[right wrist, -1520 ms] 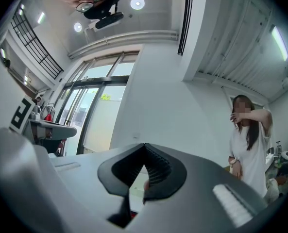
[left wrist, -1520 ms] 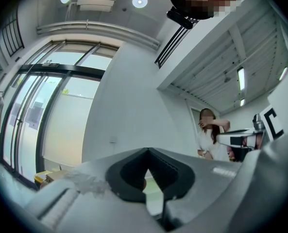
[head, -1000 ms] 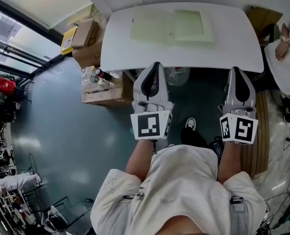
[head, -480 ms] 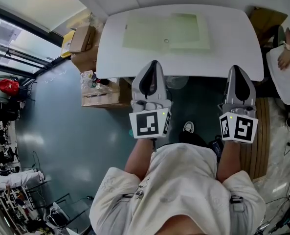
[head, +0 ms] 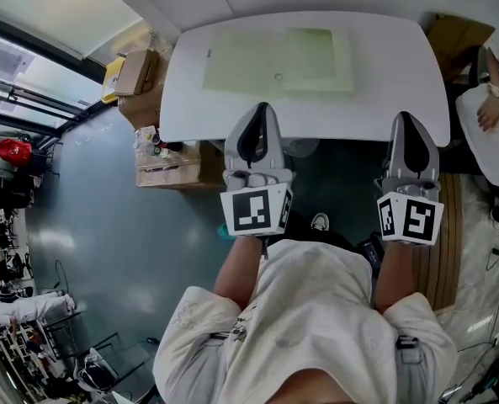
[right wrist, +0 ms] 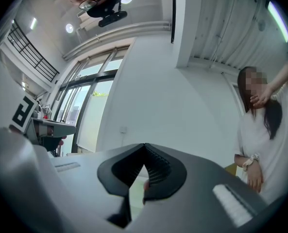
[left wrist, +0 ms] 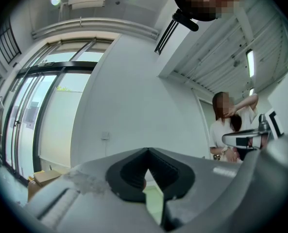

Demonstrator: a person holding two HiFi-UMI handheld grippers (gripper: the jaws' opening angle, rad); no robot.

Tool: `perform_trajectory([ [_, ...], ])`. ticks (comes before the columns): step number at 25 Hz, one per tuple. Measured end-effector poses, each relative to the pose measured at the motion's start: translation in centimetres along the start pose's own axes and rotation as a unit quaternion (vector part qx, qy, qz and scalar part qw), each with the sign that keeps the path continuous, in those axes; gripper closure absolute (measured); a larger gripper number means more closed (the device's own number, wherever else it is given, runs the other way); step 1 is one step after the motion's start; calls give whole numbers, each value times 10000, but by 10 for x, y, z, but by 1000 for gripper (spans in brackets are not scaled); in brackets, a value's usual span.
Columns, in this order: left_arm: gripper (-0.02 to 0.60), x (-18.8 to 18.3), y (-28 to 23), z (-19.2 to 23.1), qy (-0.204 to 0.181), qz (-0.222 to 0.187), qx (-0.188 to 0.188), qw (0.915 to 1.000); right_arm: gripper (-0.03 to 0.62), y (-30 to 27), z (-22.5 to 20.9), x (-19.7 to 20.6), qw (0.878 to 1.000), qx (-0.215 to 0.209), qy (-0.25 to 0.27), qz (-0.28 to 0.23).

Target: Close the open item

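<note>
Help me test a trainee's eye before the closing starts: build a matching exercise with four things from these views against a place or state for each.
Things:
1. pale green folder
2. left gripper
3. cardboard boxes
4. seated person

Place or state:
A. beside the left end of the white table
B. lying open on the table
C. fingers shut on nothing
D. at the table's right end

Pairs: 1-B, 2-C, 3-A, 4-D

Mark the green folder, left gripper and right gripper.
green folder [head: 274, 57], head view, middle of its open spread.
left gripper [head: 260, 108], head view, closed jaw tips.
right gripper [head: 404, 117], head view, closed jaw tips.
</note>
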State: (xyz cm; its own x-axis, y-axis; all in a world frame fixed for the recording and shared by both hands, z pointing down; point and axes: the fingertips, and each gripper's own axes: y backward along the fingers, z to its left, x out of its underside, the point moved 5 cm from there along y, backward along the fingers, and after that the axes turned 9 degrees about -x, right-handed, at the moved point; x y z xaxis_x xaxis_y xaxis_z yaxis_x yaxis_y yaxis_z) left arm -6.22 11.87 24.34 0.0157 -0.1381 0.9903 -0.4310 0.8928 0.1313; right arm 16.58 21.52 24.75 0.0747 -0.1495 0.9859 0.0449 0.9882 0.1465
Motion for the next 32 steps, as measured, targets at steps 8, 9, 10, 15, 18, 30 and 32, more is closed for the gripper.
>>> perform_trajectory([
  [8, 580, 11, -33, 10, 117, -1, -42, 9999, 592, -36, -5, 7, 9999, -63, 130, 44],
  [9, 580, 12, -38, 11, 126, -10, -36, 9999, 592, -41, -6, 9, 9999, -61, 136, 46],
  [10, 580, 13, -42, 12, 123, -20, -29, 9999, 592, -47, -7, 10, 9999, -58, 142, 48],
  [15, 580, 16, -68, 29, 85, -1, -65, 9999, 592, -83, -4, 13, 9998, -118, 169, 72],
  [18, 580, 21, -89, 41, 89, 4, -90, 9999, 592, -109, -4, 18, 9997, -150, 153, 79],
  [30, 580, 37, -152, 102, 140, 94, -300, 9994, 592, -204, 19, 28, 9991, -355, 222, 101],
  [32, 580, 38, -161, 111, 103, 93, -289, 9995, 592, -216, 23, 28, 9990, -367, 234, 105],
])
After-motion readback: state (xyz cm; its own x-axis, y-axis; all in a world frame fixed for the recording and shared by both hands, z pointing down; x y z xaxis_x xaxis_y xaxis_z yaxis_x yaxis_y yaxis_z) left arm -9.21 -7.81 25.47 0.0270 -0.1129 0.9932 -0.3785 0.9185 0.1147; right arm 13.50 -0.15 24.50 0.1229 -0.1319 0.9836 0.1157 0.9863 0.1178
